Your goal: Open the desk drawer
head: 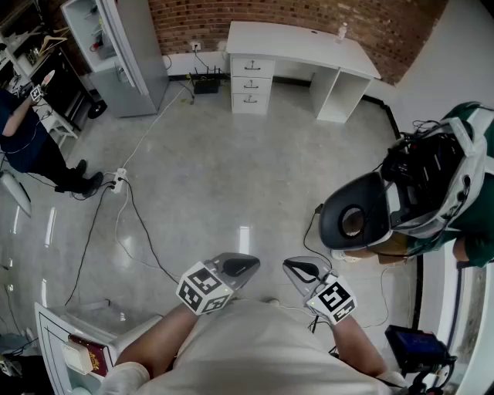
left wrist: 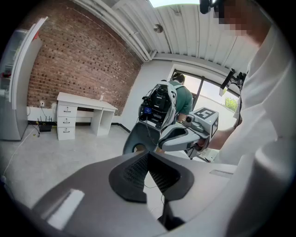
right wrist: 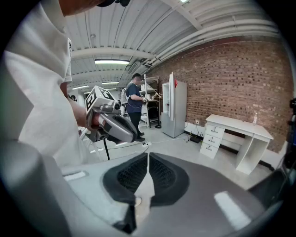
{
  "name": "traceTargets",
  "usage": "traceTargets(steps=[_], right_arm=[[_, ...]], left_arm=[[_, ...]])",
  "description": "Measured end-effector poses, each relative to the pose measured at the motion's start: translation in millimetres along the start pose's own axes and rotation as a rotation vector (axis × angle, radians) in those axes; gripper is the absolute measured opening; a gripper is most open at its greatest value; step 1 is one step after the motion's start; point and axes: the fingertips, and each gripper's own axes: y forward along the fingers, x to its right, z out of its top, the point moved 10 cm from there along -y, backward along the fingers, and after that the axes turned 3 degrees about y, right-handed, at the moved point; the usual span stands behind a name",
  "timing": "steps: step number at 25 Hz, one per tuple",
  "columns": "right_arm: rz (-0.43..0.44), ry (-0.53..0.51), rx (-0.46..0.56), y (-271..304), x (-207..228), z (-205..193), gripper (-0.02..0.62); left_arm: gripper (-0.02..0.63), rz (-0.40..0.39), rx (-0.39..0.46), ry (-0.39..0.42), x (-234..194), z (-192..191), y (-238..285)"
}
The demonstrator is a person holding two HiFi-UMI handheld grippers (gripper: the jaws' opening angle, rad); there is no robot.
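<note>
Head view: desk (head: 301,40) way off at far wall (head: 324,14), drawers (head: 252,83) stacked in its left end, all shut. Left gripper (head: 248,265) and right gripper (head: 293,268) near, jaws together, empty. Risks: tripping on floor cable (head: 139,224) walking over; bumping drawers with closed jaws.

Open floor (head: 231,177) runs free up to the white worktop (head: 301,42) and its drawers (head: 252,85). A cable (head: 139,221) and power strip (head: 117,182) cross the left side; a person (head: 432,185) in bulky headgear crowds the right.
</note>
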Motion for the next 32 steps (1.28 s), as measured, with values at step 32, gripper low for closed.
traceTargets(steps=[32], right_arm=[[0.045, -0.034, 0.041, 282, 308, 181, 0.069]], left_arm=[[0.040, 0.161, 0.043, -0.083, -380, 137, 32]])
